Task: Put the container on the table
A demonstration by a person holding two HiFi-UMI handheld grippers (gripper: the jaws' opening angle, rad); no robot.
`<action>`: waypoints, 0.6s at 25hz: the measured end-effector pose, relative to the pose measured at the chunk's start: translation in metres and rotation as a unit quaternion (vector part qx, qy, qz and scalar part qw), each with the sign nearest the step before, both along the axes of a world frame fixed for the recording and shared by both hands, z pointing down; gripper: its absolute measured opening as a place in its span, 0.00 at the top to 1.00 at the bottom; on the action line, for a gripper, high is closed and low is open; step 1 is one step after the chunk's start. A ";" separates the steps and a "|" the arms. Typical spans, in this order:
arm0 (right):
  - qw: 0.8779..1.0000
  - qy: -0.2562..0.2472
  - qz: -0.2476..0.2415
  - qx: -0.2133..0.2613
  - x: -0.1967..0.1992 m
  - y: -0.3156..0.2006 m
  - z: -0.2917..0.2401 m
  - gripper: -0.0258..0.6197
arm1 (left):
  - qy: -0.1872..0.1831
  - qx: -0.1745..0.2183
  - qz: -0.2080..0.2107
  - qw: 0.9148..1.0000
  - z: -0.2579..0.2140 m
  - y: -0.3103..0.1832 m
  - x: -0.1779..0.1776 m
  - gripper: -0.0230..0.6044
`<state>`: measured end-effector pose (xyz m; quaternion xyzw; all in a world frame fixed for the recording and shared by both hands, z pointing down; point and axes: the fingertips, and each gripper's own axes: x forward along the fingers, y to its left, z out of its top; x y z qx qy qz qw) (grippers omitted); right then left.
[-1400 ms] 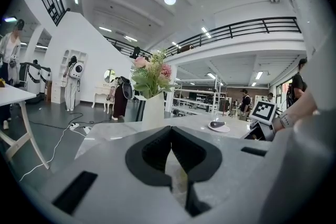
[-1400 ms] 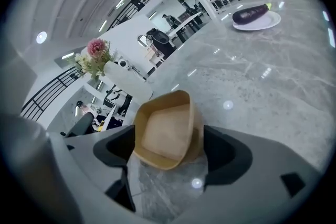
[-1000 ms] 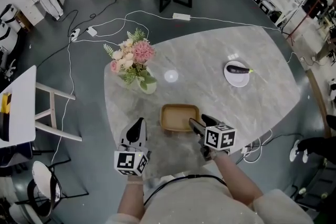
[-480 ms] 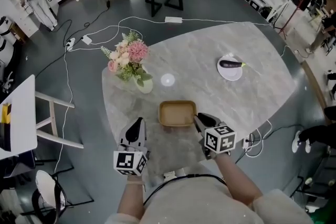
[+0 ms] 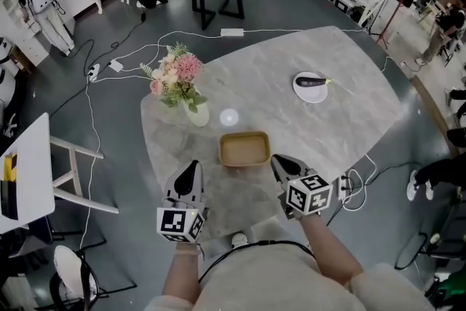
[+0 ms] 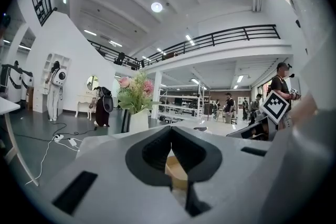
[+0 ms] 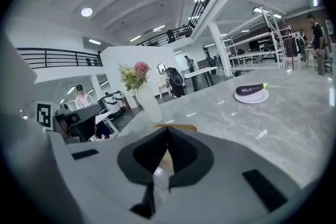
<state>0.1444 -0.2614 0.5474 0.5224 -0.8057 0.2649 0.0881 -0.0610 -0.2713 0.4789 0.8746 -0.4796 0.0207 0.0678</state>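
The container (image 5: 245, 148), a shallow tan rectangular tray, lies flat on the grey marble table (image 5: 342, 116) near its front edge. My right gripper (image 5: 279, 163) hovers just off the tray's front right corner, shut and empty. At the tray's front left, farther off, my left gripper (image 5: 191, 172) is also shut on nothing. In the left gripper view the tray (image 6: 176, 171) shows through the gap below the closed tips of the left gripper (image 6: 170, 131). In the right gripper view the tray's rim (image 7: 178, 126) peeks above the closed right gripper (image 7: 168, 132).
A white vase of pink flowers (image 5: 182, 84) stands at the table's left. A white plate with an eggplant (image 5: 311, 87) sits at the far right. White cables (image 5: 145, 47) trail on the floor beyond, and a white table (image 5: 25, 171) stands at the left.
My right gripper, open at the tray's right rim a second ago, has shut and drawn back off it. Both grippers have risen a little; the tray stays on the table.
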 end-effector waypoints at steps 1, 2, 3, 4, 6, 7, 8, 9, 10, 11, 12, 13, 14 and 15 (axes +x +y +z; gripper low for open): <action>1.000 -0.004 0.000 0.006 -0.001 0.004 -0.003 0.95 | 0.000 0.001 0.001 1.000 -0.001 0.003 -0.001 0.96; 1.000 -0.007 0.000 0.012 -0.002 0.007 -0.006 0.95 | -0.001 0.003 0.003 1.000 -0.003 0.005 -0.003 0.96; 1.000 -0.010 0.001 0.017 -0.003 0.011 -0.009 0.95 | 0.000 0.005 0.004 1.000 -0.004 0.008 -0.004 0.96; 1.000 -0.012 0.001 0.022 -0.005 0.014 -0.011 0.95 | 0.001 0.008 0.006 1.000 -0.006 0.010 -0.005 0.96; 0.999 -0.008 0.002 0.035 -0.007 0.021 -0.016 0.95 | 0.003 0.014 0.011 1.000 -0.010 0.015 -0.006 0.96; 0.999 -0.004 0.001 0.041 -0.008 0.025 -0.018 0.95 | 0.005 0.017 0.013 1.000 -0.012 0.018 -0.007 0.96; 0.999 0.000 0.001 0.047 -0.009 0.029 -0.020 0.95 | 0.005 0.019 0.015 1.000 -0.014 0.021 -0.007 0.96; 0.999 0.003 0.001 0.053 -0.009 0.033 -0.022 0.95 | 0.005 0.021 0.017 1.000 -0.016 0.024 -0.007 0.96; 0.998 0.005 0.001 0.059 -0.010 0.037 -0.025 0.95 | 0.006 0.023 0.019 1.000 -0.017 0.028 -0.007 0.96; 0.998 0.006 0.003 0.065 -0.009 0.042 -0.027 0.95 | 0.006 0.024 0.021 0.999 -0.017 0.032 -0.007 0.96; 0.997 0.009 0.004 0.074 -0.009 0.046 -0.030 0.95 | 0.006 0.025 0.022 0.999 -0.018 0.036 -0.008 0.96; 0.996 0.012 0.005 0.084 -0.008 0.051 -0.033 0.95 | 0.006 0.026 0.022 0.999 -0.018 0.039 -0.008 0.96; 0.995 0.016 0.006 0.095 -0.007 0.055 -0.036 0.95 | 0.007 0.027 0.023 0.999 -0.018 0.043 -0.009 0.96; 0.994 0.021 0.008 0.105 -0.006 0.059 -0.038 0.95 | 0.007 0.028 0.023 0.999 -0.018 0.047 -0.011 0.96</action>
